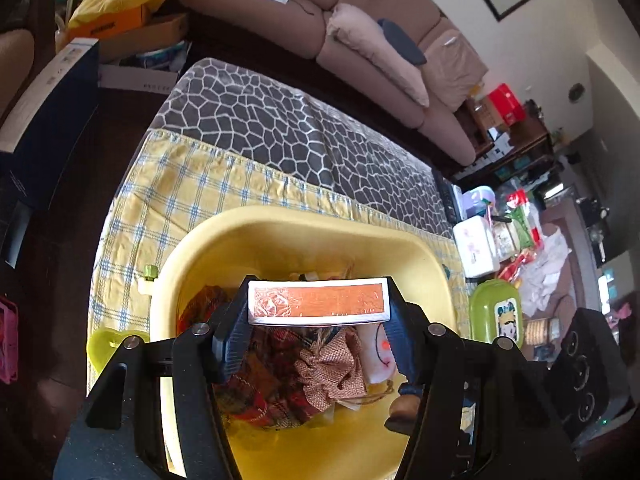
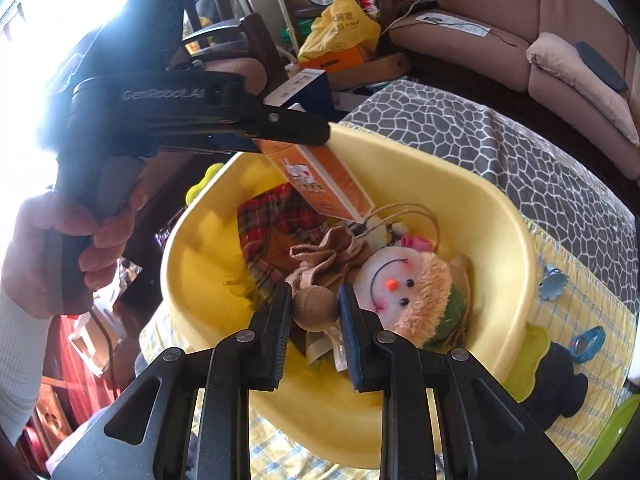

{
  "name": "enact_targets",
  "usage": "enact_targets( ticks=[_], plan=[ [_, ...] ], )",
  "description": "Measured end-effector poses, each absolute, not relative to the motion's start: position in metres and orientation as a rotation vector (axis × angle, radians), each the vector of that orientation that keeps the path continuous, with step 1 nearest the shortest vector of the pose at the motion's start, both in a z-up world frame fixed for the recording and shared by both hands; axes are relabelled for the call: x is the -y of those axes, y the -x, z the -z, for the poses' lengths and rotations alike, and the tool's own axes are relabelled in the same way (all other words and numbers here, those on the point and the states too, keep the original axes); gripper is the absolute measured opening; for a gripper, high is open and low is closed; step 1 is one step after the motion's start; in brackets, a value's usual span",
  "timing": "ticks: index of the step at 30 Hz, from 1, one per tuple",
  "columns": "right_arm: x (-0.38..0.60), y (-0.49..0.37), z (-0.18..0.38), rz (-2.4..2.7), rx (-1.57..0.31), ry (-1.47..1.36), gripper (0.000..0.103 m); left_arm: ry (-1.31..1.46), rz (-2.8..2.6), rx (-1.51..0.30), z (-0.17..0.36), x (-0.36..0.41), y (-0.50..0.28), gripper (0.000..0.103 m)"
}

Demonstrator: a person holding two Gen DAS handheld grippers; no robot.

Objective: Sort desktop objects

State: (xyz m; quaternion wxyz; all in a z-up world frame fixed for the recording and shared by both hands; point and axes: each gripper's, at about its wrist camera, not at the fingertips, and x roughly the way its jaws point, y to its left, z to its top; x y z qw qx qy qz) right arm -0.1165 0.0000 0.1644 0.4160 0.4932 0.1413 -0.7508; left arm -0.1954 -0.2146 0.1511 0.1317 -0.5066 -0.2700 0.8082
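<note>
Box: the orange box (image 1: 318,307) with white edges is hanging at frame centre over the yellow basin (image 1: 280,224).
Left gripper (image 1: 318,312): is clamping the box ends.
Right gripper (image 2: 314,308): is squeezing a brown ball (image 2: 314,306).

Yellow basin (image 2: 516,232) interior crowded: plaid cloth (image 2: 272,224), burlap pouch (image 2: 324,256), doll head (image 2: 408,280) cover floor. Orange box (image 2: 328,180) in left claw (image 1: 318,308) hangs tilted over basin's far side, blocking entry from above there. Right claw (image 2: 314,308) low at near rim, jaws either side of wooden ball (image 2: 314,304). Bare grey-patterned cloth (image 1: 280,128) beyond basin open. Bench right edge cluttered: green lidded box (image 1: 496,312), white tissue pack (image 1: 476,248).
</note>
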Motion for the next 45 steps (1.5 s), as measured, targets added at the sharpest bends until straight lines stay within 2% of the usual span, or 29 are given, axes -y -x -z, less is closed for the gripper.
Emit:
enact_targets(
  ticks=[7, 9, 15, 21, 23, 25, 26, 31, 33, 37, 39, 41, 42, 45],
  plan=[
    [0.011, 0.108, -0.132, 1.824, -0.468, -1.339, 0.024, 1.570, -2.471, 0.573, -0.152, 0.196, 0.200, 0.057],
    [0.011, 0.106, -0.130, 1.840, -0.486, -1.341, 0.024, 1.569, -2.525, 0.518, -0.158, 0.196, 0.198, 0.063],
    [0.004, 0.106, -0.139, 1.879, -0.461, -1.316, 0.029, 1.543, -2.619, 0.423, -0.176, 0.199, 0.188, 0.072],
    [-0.007, 0.101, -0.155, 1.921, -0.438, -1.293, 0.033, 1.533, -2.633, 0.345, -0.185, 0.191, 0.171, 0.075],
    [-0.012, 0.098, -0.159, 1.933, -0.432, -1.289, 0.037, 1.537, -2.632, 0.310, -0.186, 0.186, 0.163, 0.078],
    [-0.016, 0.093, -0.162, 1.953, -0.434, -1.288, 0.042, 1.541, -2.639, 0.268, -0.187, 0.180, 0.152, 0.086],
    [-0.017, 0.094, -0.163, 1.964, -0.437, -1.287, 0.046, 1.543, -2.644, 0.250, -0.187, 0.176, 0.147, 0.087],
    [-0.031, 0.087, -0.165, 2.015, -0.430, -1.295, 0.050, 1.559, -2.654, 0.221, -0.191, 0.168, 0.124, 0.090],
    [-0.037, 0.085, -0.167, 2.042, -0.428, -1.295, 0.054, 1.554, -2.663, 0.212, -0.194, 0.168, 0.115, 0.094],
    [-0.049, 0.079, -0.173, 2.090, -0.415, -1.284, 0.060, 1.541, -2.671, 0.204, -0.200, 0.165, 0.097, 0.095],
    [-0.055, 0.076, -0.176, 2.106, -0.399, -1.283, 0.065, 1.528, -2.664, 0.200, -0.202, 0.164, 0.088, 0.095],
    [-0.060, 0.072, -0.178, 2.120, -0.385, -1.276, 0.078, 1.526, -2.658, 0.199, -0.203, 0.161, 0.081, 0.095],
    [-0.061, 0.070, -0.179, 2.132, -0.382, -1.271, 0.081, 1.524, -2.654, 0.203, -0.203, 0.159, 0.077, 0.095],
    [-0.068, 0.065, -0.180, 2.149, -0.366, -1.271, 0.084, 1.516, -2.646, 0.202, -0.203, 0.155, 0.066, 0.103]
  ],
)
